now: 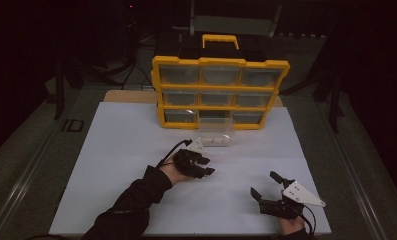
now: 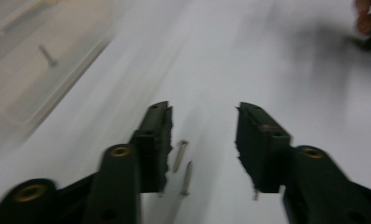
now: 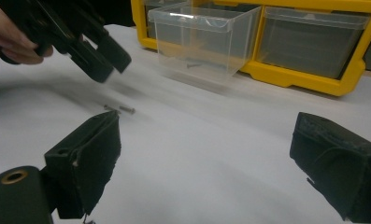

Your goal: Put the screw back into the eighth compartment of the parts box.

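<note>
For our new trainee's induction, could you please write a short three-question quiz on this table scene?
1. True or false: the left tongs grip the small metal screws.
2. How many screws lie between the left tongs' jaws?
3. Where is the clear plastic drawer? A) on the white sheet, before the yellow organiser; B) held by the right tongs.

Key: 1 false, they lie loose; 2 two; 3 A.
</note>
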Action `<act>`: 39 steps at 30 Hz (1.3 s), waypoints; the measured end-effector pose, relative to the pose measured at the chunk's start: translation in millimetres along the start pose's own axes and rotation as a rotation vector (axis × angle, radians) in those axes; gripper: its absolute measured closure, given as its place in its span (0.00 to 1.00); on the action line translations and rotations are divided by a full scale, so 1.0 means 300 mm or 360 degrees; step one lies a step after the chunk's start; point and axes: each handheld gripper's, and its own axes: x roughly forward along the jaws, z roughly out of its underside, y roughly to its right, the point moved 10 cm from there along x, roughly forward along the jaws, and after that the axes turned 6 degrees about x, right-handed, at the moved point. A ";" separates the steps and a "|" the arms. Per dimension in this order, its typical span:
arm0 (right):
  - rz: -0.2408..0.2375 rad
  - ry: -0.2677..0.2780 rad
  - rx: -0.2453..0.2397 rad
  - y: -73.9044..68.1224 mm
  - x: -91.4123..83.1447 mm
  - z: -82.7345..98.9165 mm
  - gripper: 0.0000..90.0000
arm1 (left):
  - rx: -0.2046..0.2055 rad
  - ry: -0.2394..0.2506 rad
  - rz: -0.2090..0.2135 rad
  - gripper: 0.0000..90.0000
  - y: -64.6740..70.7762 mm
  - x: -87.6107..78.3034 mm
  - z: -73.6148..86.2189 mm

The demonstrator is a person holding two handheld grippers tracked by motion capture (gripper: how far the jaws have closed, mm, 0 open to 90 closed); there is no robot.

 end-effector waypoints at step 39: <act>-0.0004 -0.0006 -0.0005 -0.001 -0.001 0.001 0.10 | 0.0009 -0.0215 0.0031 0.96 -0.036 0.117 0.068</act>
